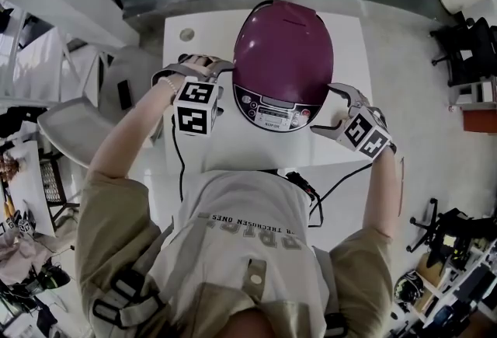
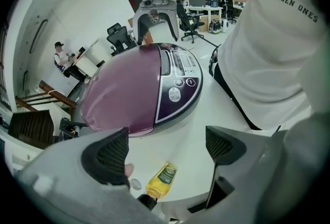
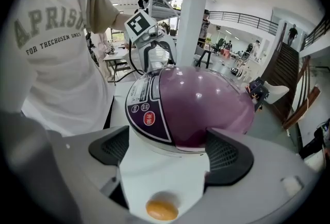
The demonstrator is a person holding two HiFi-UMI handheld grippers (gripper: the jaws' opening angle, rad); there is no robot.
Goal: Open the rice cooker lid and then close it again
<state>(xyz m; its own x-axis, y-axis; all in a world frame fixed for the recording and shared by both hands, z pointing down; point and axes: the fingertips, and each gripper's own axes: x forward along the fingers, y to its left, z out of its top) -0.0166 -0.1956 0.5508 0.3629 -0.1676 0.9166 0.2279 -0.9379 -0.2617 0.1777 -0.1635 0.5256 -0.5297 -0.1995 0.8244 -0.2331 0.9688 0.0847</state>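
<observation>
On the left gripper (image 2: 165, 148): dark ribbed fingers (image 2: 107, 155) spread wide, nothing between them, only white bench (image 2: 201, 115) in the gap. Just past the fingertips, low in the left gripper view, a small bottle (image 2: 161, 181) of yellow liquid lying on its side, dark cap toward the camera, beside a small round disc (image 2: 135, 184). Further out, the purple rice cooker (image 2: 139, 89), seen from its left flank, apart from both fingers.

On the right gripper (image 3: 167, 150): fingers (image 3: 227, 155) likewise wide open, clamped on nothing. Between them white bench and, low down, an orange-yellow rounded blob (image 3: 162, 208), too blurred to name. Right behind the fingertips, the cooker's right flank, very near; touching or not, impossible to tell.

From the head view: cooker standing upright at the middle of the bench, domed lid (image 1: 283, 41) shut down on the body, control panel (image 1: 272, 107) facing the person. One gripper at each side of the cooker's front, marker cube (image 1: 196, 107) of the left one by the panel's left edge, that of the right one off the panel's right corner. Black cable (image 1: 335, 182) trailing over the bench near the person's pale shirt (image 1: 248, 239).
</observation>
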